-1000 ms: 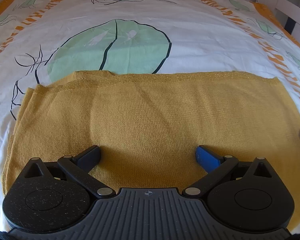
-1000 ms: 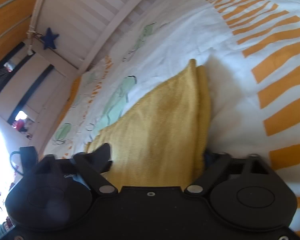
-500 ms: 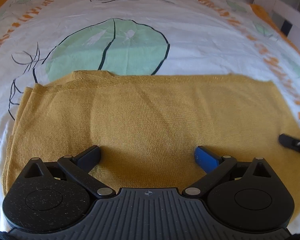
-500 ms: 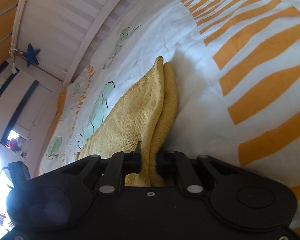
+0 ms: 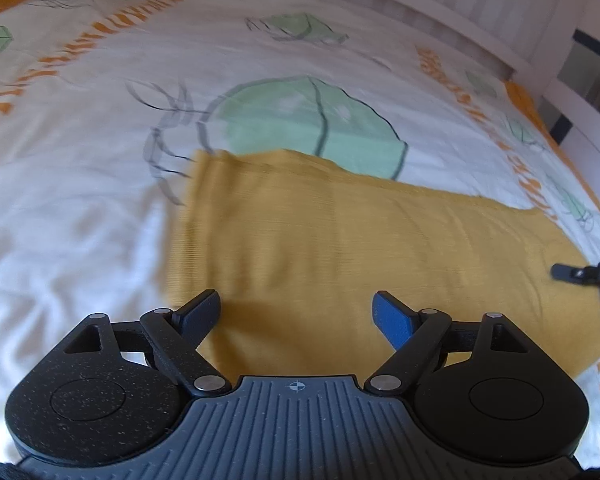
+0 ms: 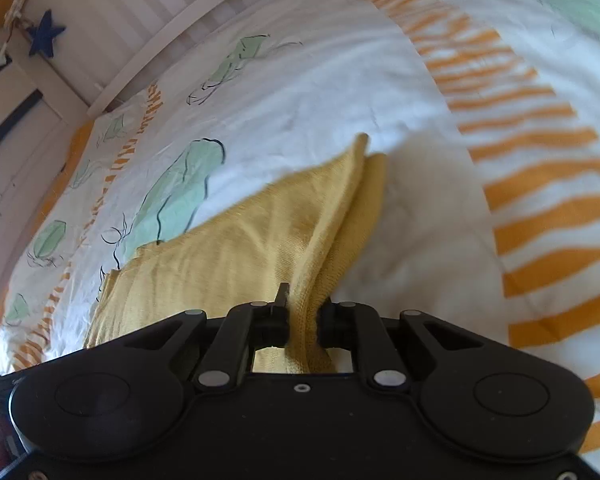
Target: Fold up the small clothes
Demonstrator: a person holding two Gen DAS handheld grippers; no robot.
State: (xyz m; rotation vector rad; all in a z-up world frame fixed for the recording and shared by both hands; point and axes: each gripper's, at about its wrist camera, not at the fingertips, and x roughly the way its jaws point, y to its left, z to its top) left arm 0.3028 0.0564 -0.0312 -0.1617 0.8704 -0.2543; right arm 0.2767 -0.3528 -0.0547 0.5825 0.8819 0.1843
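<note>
Folding step under way: yellow cloth (image 5: 360,248) spread on bed (image 5: 80,200), right edge pinched up in shut jaws of right gripper (image 6: 302,320). Left gripper (image 5: 296,312) hovering over near left edge, jaws wide apart, gripping nothing. Next, probably: close left jaws on that edge, then carry the lifted right end across without dragging the lower layer.
</note>
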